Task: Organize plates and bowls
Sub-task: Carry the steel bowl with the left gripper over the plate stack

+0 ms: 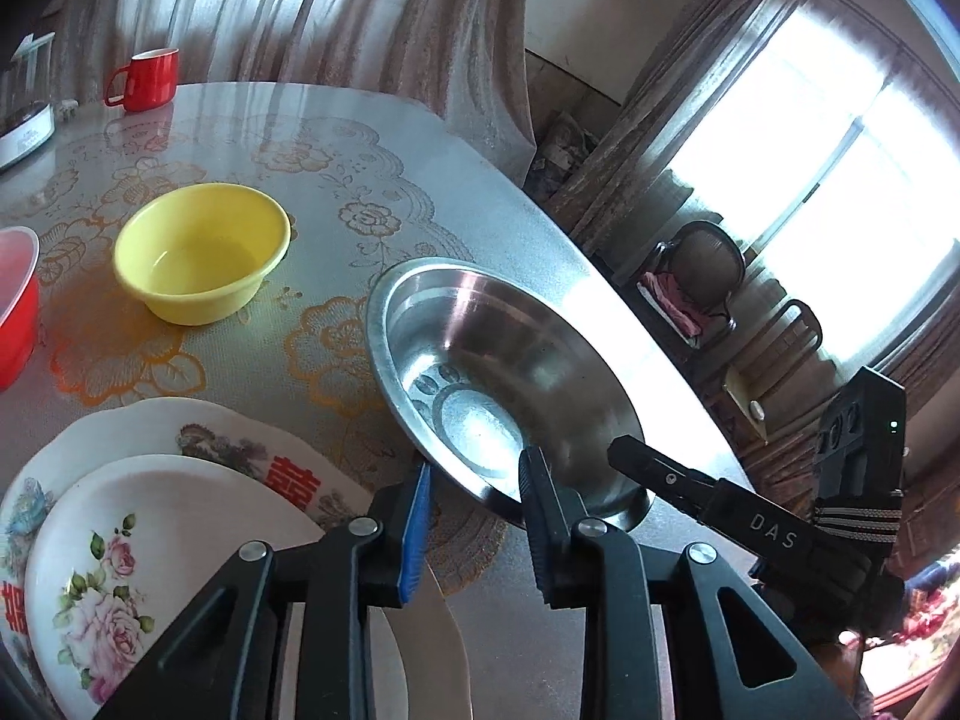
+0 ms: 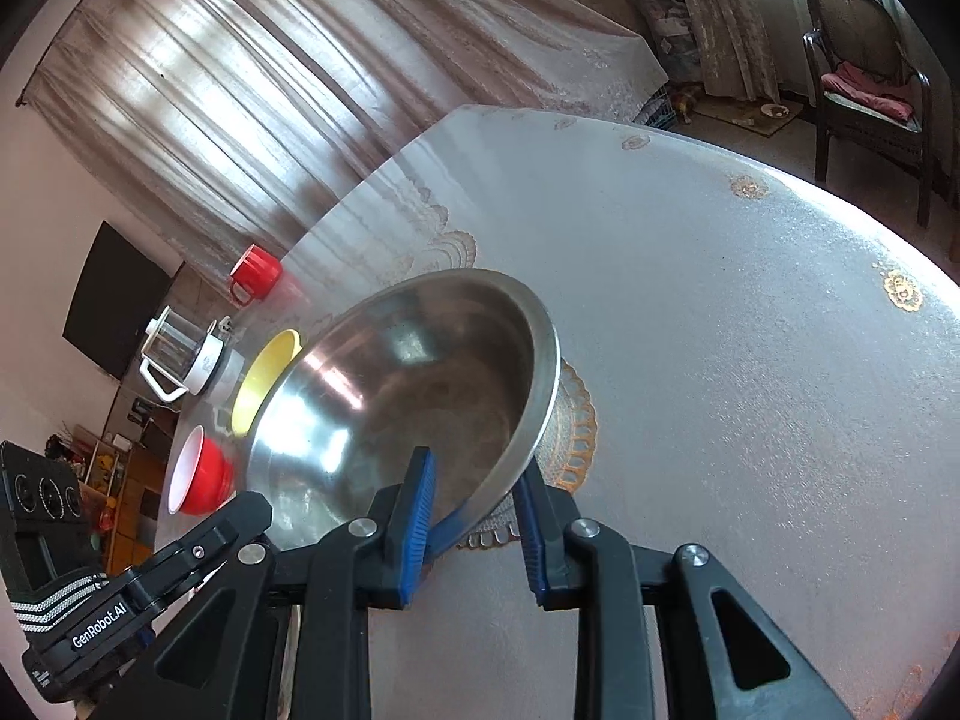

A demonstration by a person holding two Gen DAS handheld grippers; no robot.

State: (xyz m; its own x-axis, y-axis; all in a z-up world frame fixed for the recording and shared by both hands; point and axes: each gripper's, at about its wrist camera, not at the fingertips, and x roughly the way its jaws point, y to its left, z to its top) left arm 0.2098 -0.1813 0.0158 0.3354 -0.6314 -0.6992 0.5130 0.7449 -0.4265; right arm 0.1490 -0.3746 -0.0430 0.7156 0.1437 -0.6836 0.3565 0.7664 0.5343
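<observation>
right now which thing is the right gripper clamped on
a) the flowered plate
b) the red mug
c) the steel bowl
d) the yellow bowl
c: in the right wrist view the right gripper has its jaws set on either side of the steel bowl rim, one inside and one outside, with the bowl tilted up off the table; the yellow bowl sits apart behind it.

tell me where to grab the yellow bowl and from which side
Take the yellow bowl by its thin flared rim, one finger inside and one outside, coming down from above on the near edge. It stands upright, looks empty, and has bare table around it. The near side probably suits best: the steel bowl and stacked plates sit nearer still, so an approach from above clears them.
</observation>
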